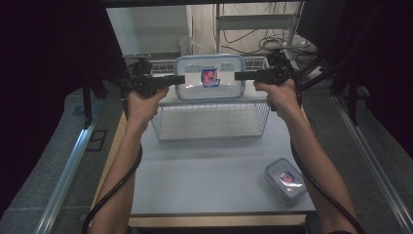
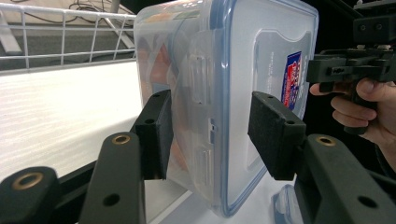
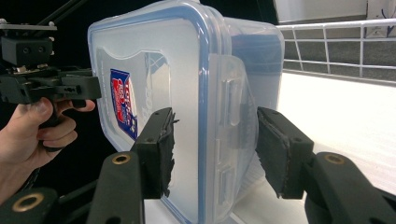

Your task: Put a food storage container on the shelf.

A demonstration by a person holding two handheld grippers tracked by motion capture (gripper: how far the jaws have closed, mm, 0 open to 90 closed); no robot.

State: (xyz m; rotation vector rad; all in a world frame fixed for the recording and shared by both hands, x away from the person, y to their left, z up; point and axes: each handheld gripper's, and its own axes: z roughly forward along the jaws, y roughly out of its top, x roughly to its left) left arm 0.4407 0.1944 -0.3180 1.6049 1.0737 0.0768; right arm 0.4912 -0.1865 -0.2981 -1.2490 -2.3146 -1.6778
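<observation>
Box (image 1: pixel 209 78) held up over the wire basket (image 1: pixel 210 127), pinched at each short end: left gripper (image 1: pixel 180 79) and right gripper (image 1: pixel 238 75) both clamped across lid and base. Red-and-blue label (image 3: pixel 124 102) on the lid, print too blurred to read. Same label on small box (image 1: pixel 286 179) near table (image 1: pixel 204 180) corner.

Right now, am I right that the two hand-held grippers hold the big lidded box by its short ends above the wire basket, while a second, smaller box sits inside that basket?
Not quite: the smaller box sits on the table, outside the wire basket, as the high view shows. The left hand-held gripper and right hand-held gripper do hold the big box by its short ends above it.
</observation>
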